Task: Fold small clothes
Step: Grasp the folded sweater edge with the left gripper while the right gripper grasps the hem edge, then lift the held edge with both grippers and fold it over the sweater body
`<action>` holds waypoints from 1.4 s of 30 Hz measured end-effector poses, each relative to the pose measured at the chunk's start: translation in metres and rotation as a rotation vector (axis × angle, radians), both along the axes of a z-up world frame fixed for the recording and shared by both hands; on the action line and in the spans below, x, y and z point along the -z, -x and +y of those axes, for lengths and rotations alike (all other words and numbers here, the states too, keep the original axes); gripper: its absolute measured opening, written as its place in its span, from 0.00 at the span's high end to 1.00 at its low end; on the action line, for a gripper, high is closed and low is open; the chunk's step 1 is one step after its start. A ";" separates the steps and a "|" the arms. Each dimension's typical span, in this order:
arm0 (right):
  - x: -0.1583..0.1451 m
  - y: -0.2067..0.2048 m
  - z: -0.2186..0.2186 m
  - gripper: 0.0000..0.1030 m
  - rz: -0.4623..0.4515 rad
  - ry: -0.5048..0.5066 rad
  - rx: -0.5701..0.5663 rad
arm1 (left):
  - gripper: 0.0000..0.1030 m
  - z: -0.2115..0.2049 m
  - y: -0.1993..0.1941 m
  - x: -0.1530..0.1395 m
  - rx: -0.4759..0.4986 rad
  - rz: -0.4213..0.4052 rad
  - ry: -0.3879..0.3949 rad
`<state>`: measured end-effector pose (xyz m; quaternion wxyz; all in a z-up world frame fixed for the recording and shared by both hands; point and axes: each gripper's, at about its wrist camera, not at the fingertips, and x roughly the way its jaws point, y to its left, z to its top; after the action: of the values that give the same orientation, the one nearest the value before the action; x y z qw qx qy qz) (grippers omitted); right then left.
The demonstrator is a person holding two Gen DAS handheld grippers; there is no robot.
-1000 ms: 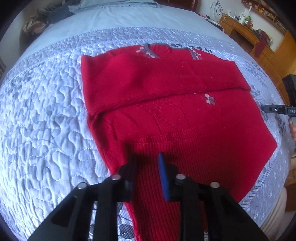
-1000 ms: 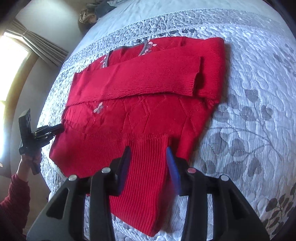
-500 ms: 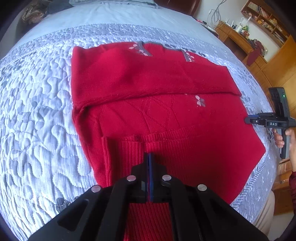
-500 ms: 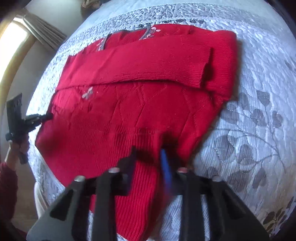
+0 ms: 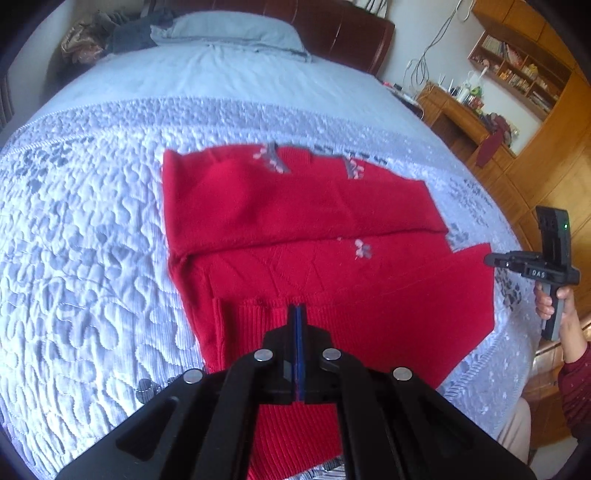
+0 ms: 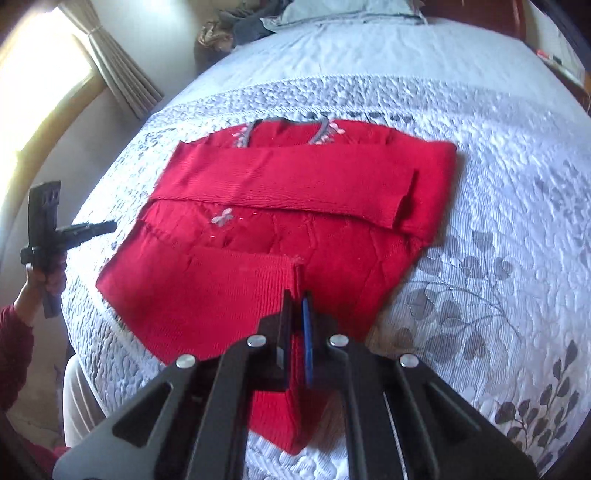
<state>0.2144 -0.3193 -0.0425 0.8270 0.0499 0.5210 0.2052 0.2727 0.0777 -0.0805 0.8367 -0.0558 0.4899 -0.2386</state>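
Note:
A red knit sweater lies flat on the bed, its sleeves folded across the chest, with grey trim and small flowers at the collar. My left gripper is shut on the ribbed hem near the sweater's left side. My right gripper is shut on the same hem, with a pinch of red knit standing up between its pads. The sweater has its near edge raised off the quilt. Each view shows the other gripper out at the side: the right gripper and the left gripper.
A quilted grey-white bedspread covers the bed, with a pillow and dark headboard at the far end. A wooden desk and shelves stand to the right. A curtain and bright window are at the left. The person's hand grips a handle.
Both grippers went from open over the hem to shut on it. Both then rose and tipped up, lifting the sweater's near edge; more of the room shows.

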 end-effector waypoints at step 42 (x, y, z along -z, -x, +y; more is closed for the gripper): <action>0.017 0.002 -0.011 0.96 0.032 -0.092 0.058 | 0.96 -0.010 0.005 0.026 0.065 -0.048 -0.192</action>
<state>0.2121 -0.3299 -0.0596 0.8210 0.1063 0.5225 0.2042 0.2679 0.0682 -0.1069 0.8413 0.0463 0.4920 -0.2189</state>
